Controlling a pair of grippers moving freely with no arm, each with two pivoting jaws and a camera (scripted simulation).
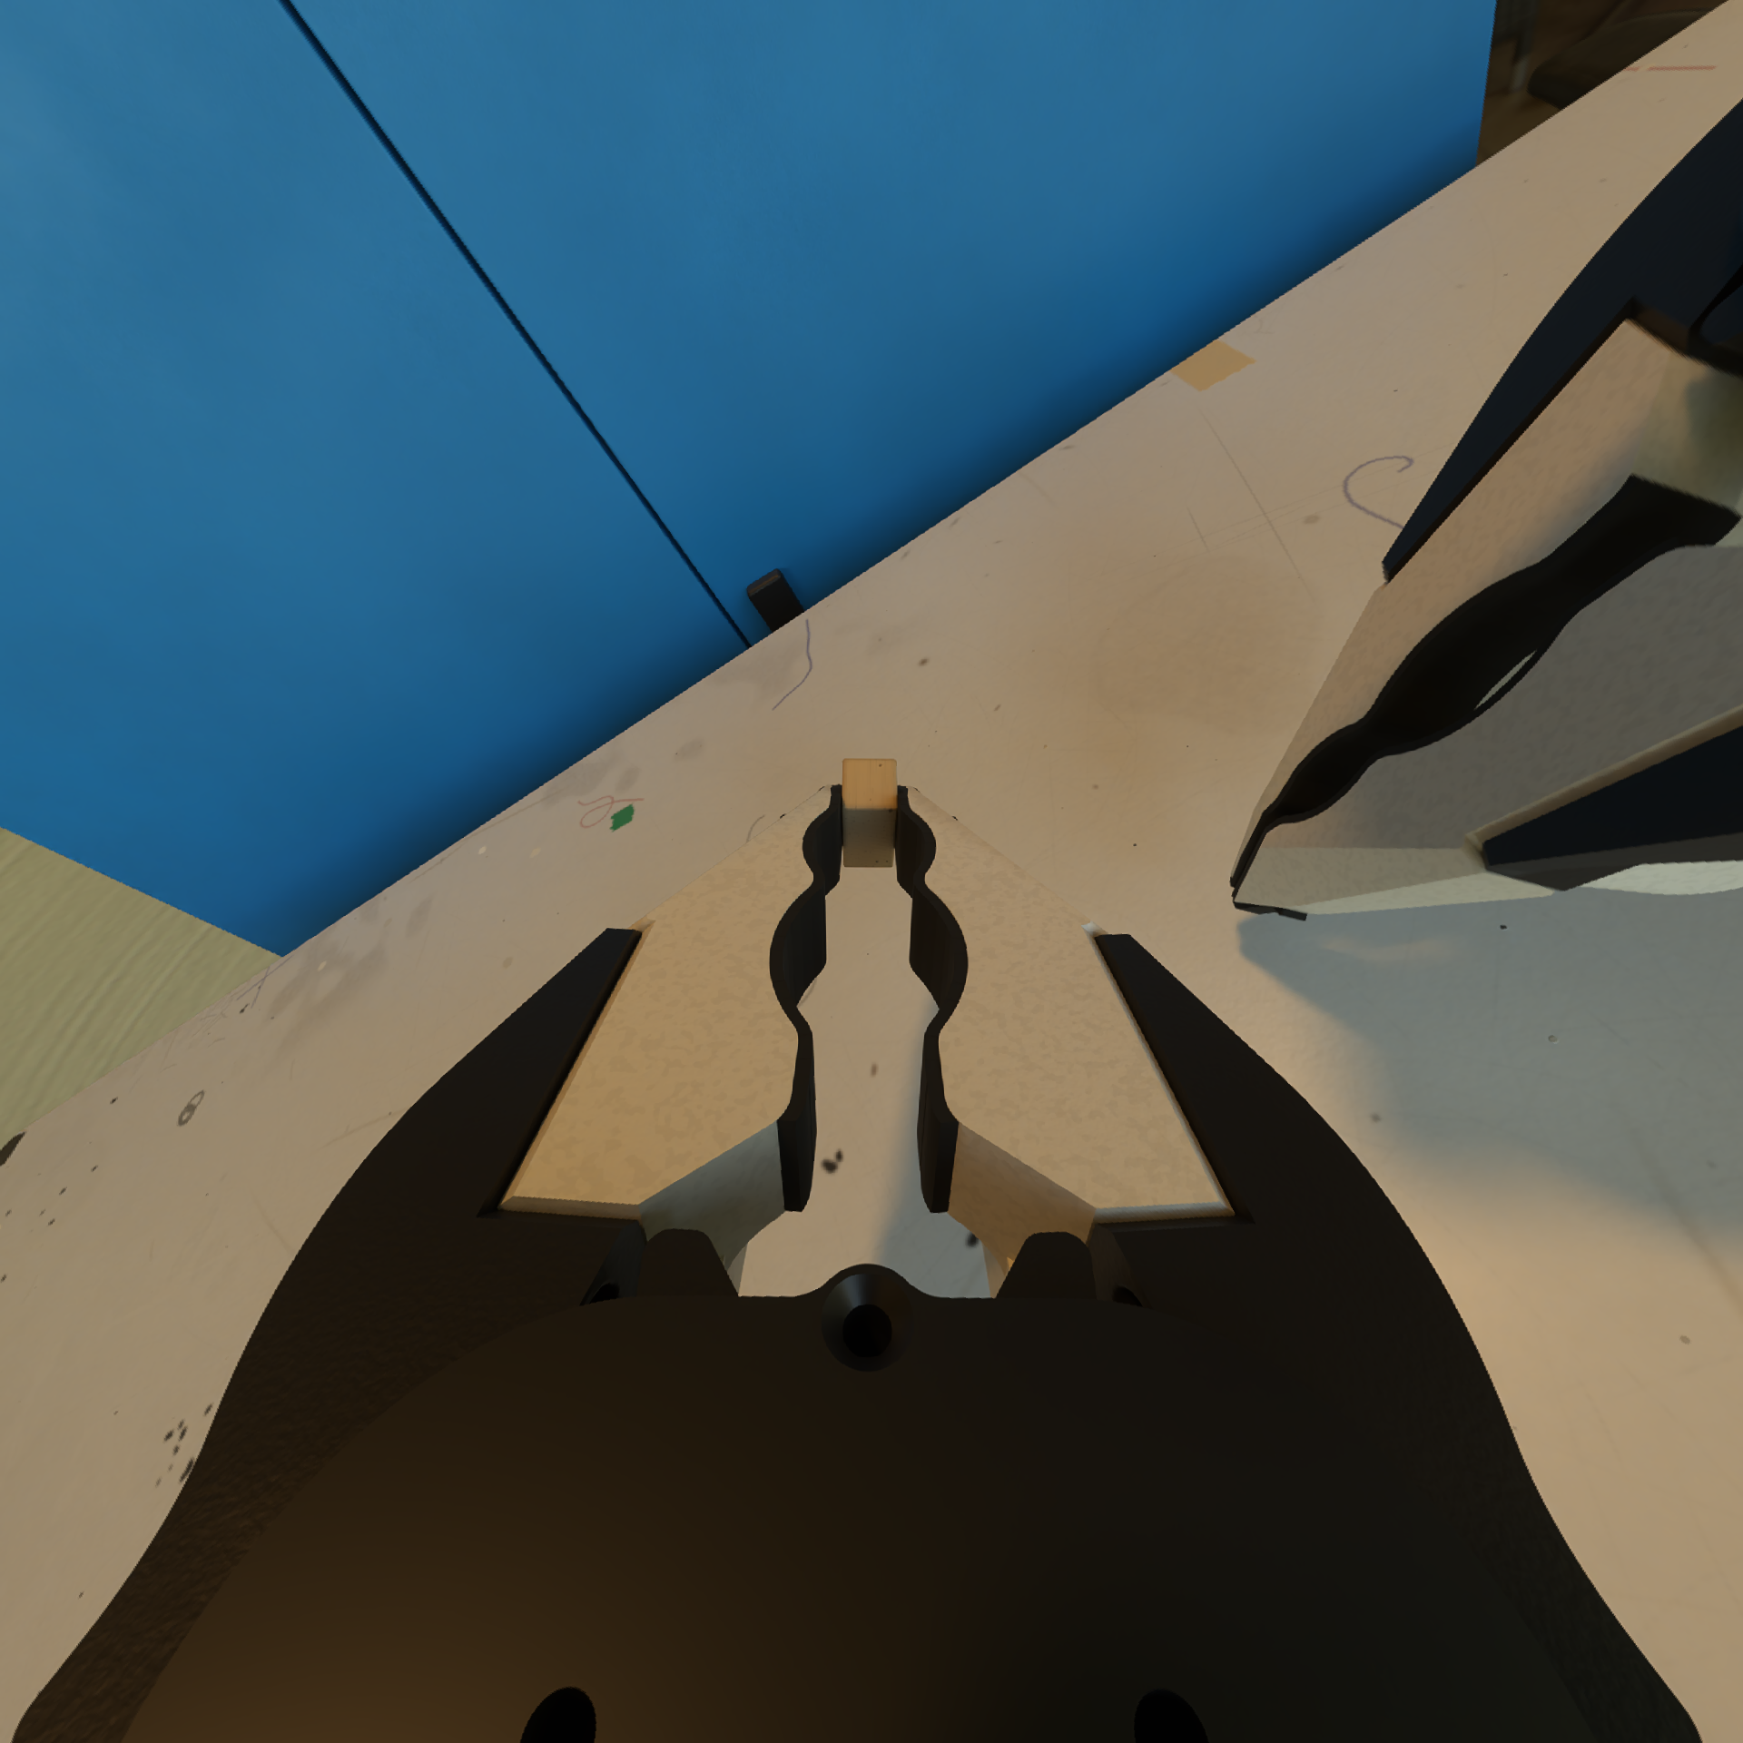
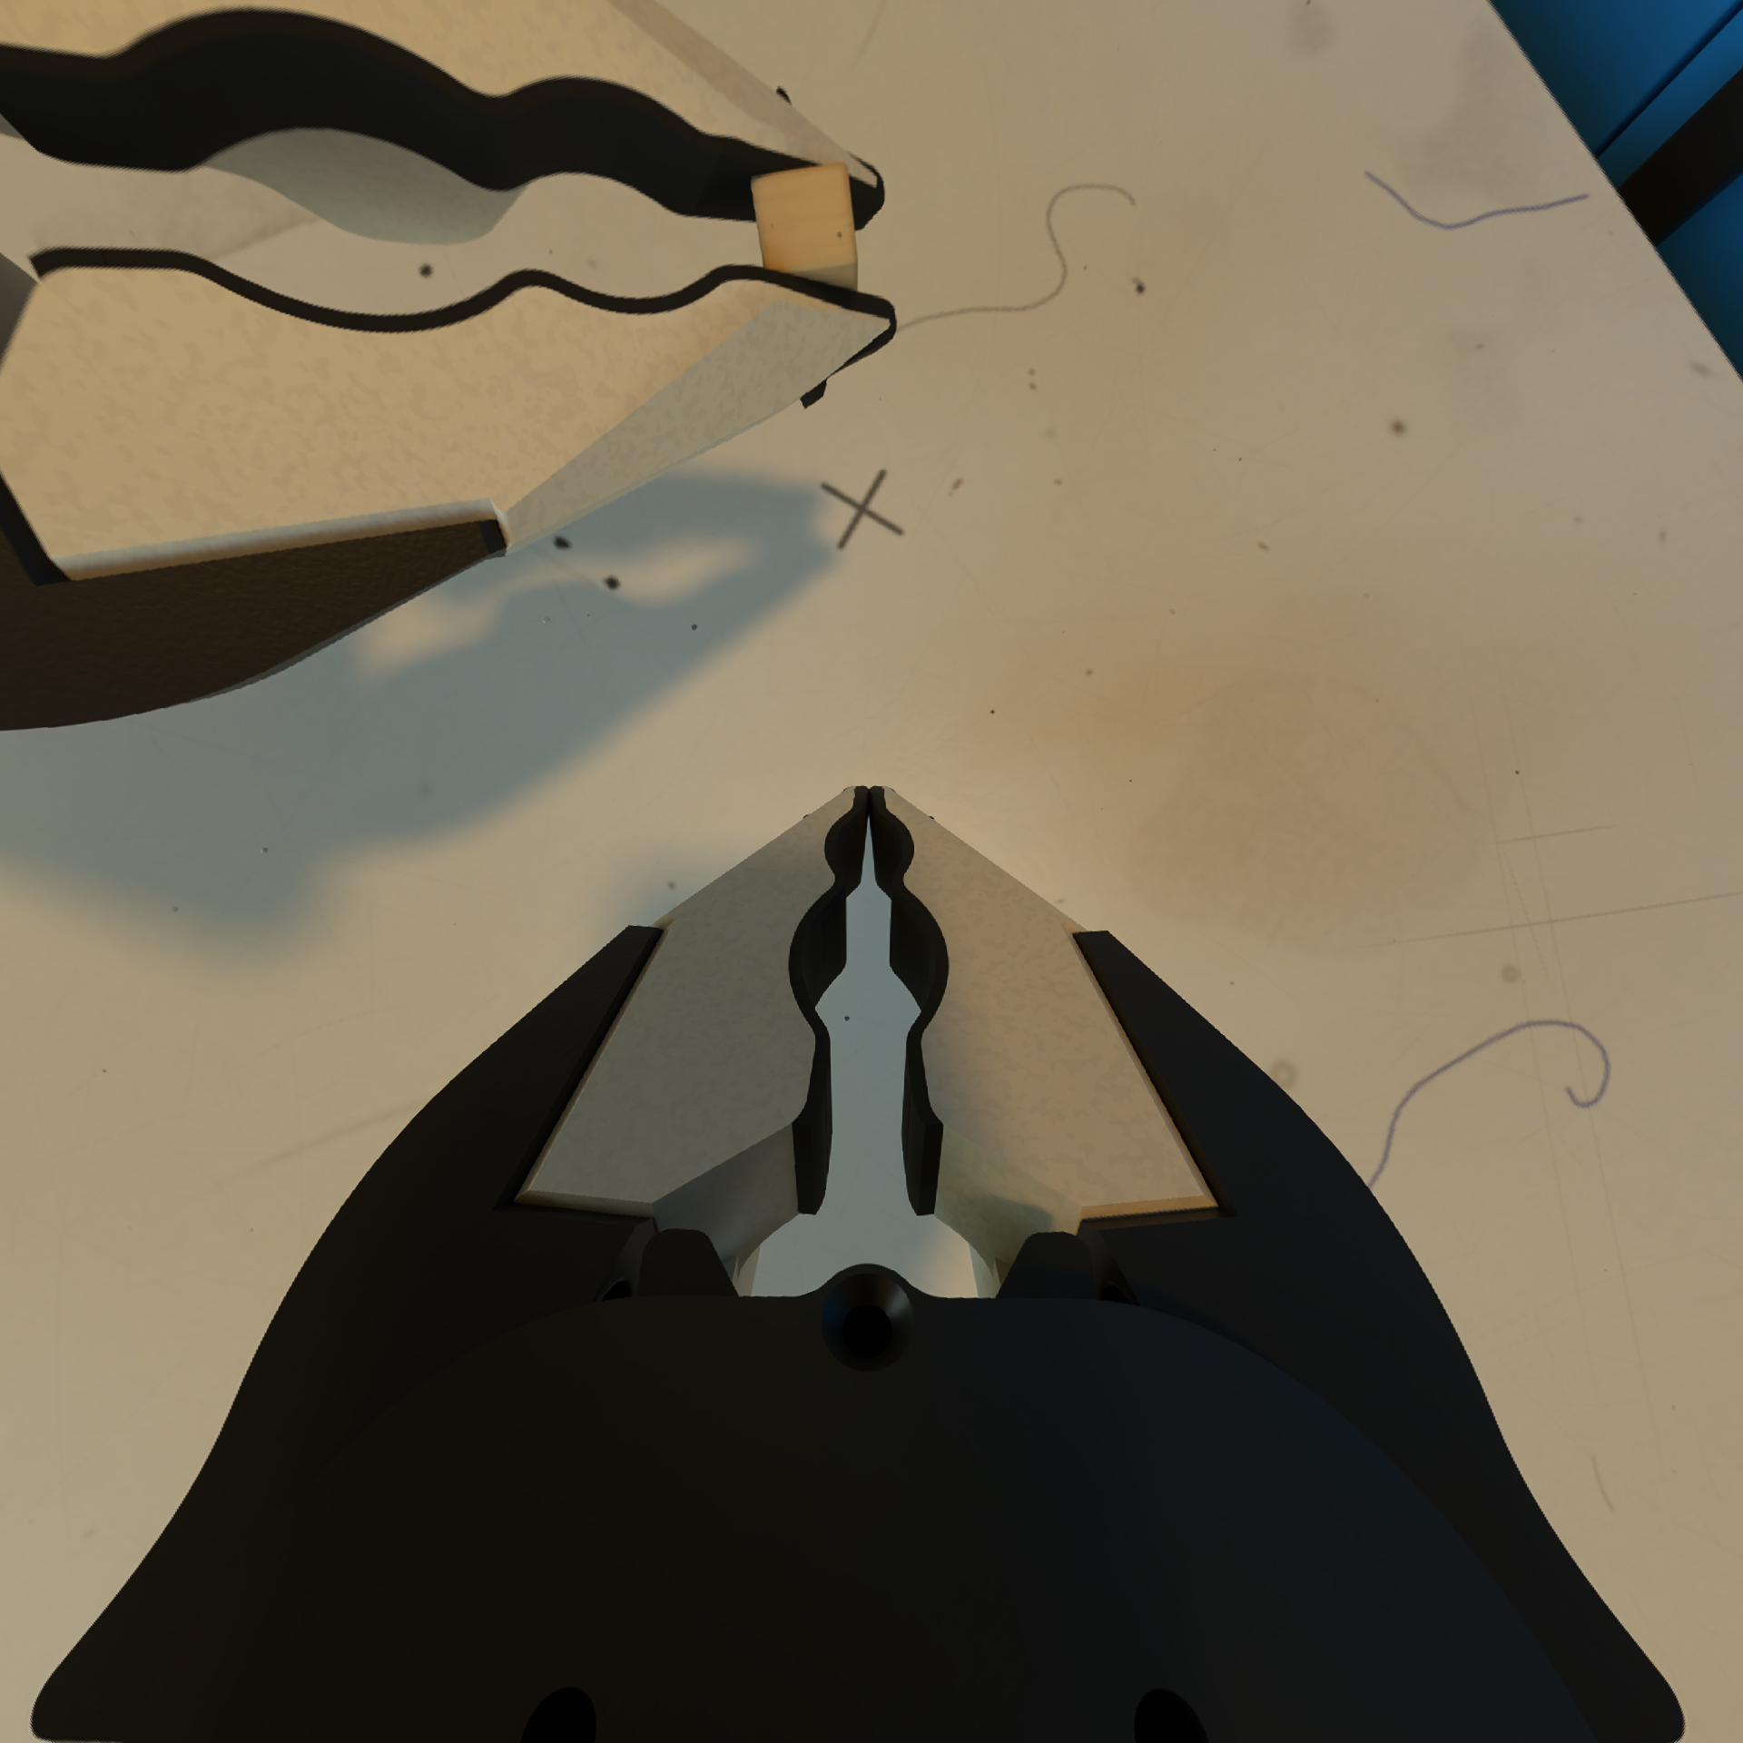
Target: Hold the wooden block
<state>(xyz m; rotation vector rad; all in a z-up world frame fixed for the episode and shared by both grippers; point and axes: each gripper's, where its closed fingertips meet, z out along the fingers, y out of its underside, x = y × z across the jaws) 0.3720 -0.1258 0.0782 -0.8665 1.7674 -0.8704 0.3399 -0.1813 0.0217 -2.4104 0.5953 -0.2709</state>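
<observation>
The wooden block (image 1: 869, 809) is a small pale cube. My left gripper (image 1: 869, 802) is shut on it at the fingertips and holds it above the table. In the right wrist view the block (image 2: 807, 226) shows at the upper left, pinched between the left gripper's tips (image 2: 872, 250), with its shadow on the table below. My right gripper (image 2: 869, 797) is shut and empty, its tips touching, above the middle of the table. It also shows at the right edge of the left wrist view (image 1: 1254, 872), apart from the block.
The beige table (image 2: 1226, 566) carries pen scribbles, dark specks and a drawn cross (image 2: 863, 509). Blue panels (image 1: 472, 330) stand behind the table's far edge. A strip of tan tape (image 1: 1212, 363) lies near that edge, and a small black piece (image 1: 773, 596) stands by it.
</observation>
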